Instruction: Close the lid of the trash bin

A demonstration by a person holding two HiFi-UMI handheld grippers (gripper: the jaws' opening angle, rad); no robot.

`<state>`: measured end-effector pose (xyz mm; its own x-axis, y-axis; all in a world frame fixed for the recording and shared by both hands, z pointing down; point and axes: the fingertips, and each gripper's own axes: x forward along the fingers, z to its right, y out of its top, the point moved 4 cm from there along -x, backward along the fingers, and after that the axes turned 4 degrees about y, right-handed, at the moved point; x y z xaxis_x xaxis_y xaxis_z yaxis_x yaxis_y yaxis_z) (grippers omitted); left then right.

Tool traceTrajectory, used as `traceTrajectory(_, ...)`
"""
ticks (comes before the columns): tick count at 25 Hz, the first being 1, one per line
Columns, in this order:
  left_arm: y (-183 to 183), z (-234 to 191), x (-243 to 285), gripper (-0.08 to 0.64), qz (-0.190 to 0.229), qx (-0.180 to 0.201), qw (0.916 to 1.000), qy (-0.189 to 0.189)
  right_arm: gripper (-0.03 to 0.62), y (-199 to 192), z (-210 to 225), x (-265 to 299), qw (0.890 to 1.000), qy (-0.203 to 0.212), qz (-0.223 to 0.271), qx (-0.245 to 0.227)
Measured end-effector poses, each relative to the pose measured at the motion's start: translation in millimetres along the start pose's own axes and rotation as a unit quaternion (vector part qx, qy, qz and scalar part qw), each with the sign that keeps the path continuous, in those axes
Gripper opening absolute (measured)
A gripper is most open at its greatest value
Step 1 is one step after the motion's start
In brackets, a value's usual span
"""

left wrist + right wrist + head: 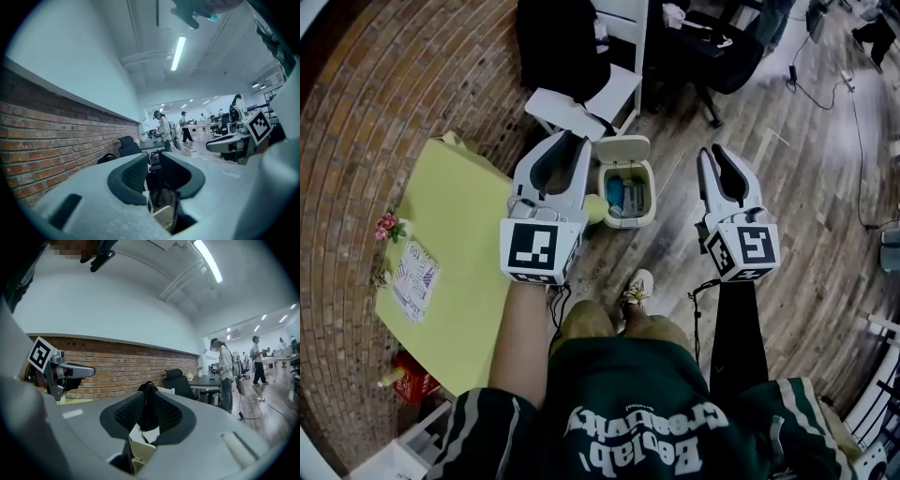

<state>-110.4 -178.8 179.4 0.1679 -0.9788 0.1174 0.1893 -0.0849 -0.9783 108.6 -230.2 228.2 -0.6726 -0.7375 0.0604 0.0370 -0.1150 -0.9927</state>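
Trash bin (652, 202) lid (622, 150) up; L claw (568, 142) & R claw (716, 154) open.

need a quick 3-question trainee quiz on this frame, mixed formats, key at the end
1. True or false: the lid of the trash bin stands open.
2. Which is nearer the yellow table: left gripper or right gripper?
3. Fill in: both grippers' jaws are ____, with nothing held.
Key: 1 true; 2 left gripper; 3 open.
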Motion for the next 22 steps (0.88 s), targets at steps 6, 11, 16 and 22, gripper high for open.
traceTrajectory(6,-6.6,2.8,3.1,0.095,-0.004,0.003,1.0000,-0.001,0.089,-16.8,-4.7,4.1,1.000,0.011,-0.003,0.006)
traceTrajectory(11,-20.1,3.7,9.7,0.094,-0.008,-0.002,0.9999,-0.012,0.089,-31.7,-13.5,12.0,1.000,0.015,-0.003,0.011)
traceTrajectory(16,-31.3,3.0,17.5,0.092,-0.005,-0.011,0.9996,-0.027,0.089,-47.6,-19.1,16.8,1.000,0.005,-0.014,0.018)
traceTrajectory(22,-48.9,-17.4,30.9,0.094,-0.005,-0.020,0.9985,-0.050,0.089,-51.5,-27.9,36.9,1.000,-0.021,-0.017,0.015)
